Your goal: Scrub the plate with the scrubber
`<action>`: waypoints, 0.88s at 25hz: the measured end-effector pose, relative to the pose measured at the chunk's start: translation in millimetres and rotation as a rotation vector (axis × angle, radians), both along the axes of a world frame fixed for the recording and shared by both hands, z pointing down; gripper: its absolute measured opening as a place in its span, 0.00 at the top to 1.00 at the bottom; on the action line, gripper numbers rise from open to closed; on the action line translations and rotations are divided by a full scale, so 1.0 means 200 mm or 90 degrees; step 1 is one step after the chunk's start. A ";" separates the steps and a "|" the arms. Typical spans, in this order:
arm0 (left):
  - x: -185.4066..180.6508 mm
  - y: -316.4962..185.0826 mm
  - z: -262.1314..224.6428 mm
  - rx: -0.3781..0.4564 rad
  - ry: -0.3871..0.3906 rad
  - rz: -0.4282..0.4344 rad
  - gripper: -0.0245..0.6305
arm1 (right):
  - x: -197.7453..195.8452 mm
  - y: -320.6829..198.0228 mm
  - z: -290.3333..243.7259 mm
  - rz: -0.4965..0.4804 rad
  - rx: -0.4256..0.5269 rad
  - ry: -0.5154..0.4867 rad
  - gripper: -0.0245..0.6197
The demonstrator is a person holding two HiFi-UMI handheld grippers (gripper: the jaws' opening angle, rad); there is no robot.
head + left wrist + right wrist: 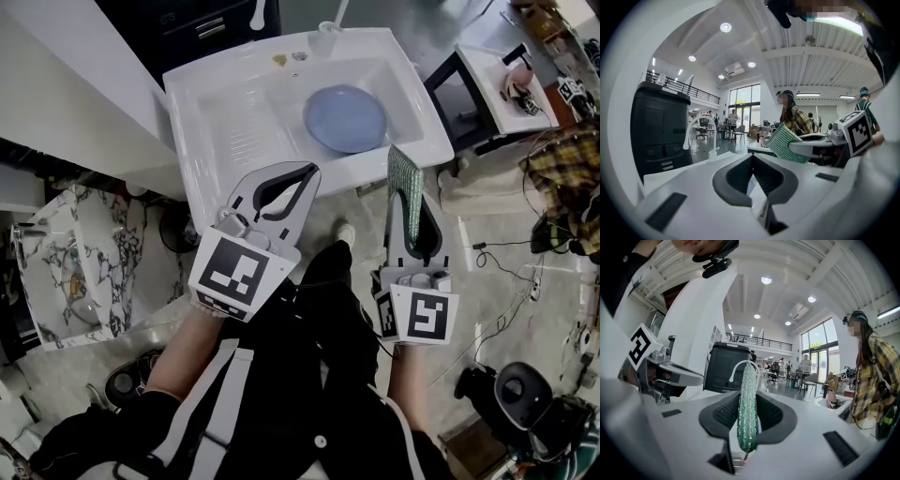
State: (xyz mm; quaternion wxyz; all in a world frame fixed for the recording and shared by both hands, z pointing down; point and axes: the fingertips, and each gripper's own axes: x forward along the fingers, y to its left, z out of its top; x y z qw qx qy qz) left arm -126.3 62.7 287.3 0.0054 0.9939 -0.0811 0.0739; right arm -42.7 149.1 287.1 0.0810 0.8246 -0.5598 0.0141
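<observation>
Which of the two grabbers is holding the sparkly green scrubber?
The right gripper: the green scrubber is pinched between its jaws. The left gripper is shut with nothing in it.

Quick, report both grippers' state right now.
Left gripper: closed, nothing between its fingers.
Right gripper: closed on the green scrubber, which sticks out past the fingers.

- From the head, we look steeply down on the left gripper (307, 174), right gripper (411, 202) and sink (183, 89).
- Each gripper camera sits close behind its jaws, facing level.
- Both catch the black cabinet (658, 131).
</observation>
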 end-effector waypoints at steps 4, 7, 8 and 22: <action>0.07 -0.04 0.00 -0.007 0.000 -0.023 0.96 | 0.08 -0.05 0.01 -0.026 -0.002 0.006 0.81; 0.16 -0.07 0.01 -0.003 0.001 -0.039 0.96 | 0.17 -0.09 0.01 -0.047 -0.001 0.011 0.81; 0.20 -0.08 0.01 -0.003 0.000 -0.046 0.96 | 0.21 -0.10 0.00 -0.054 -0.001 0.012 0.81; 0.69 -0.30 -0.03 -0.028 -0.012 -0.190 0.96 | 0.75 -0.43 0.00 -0.211 -0.029 -0.001 0.81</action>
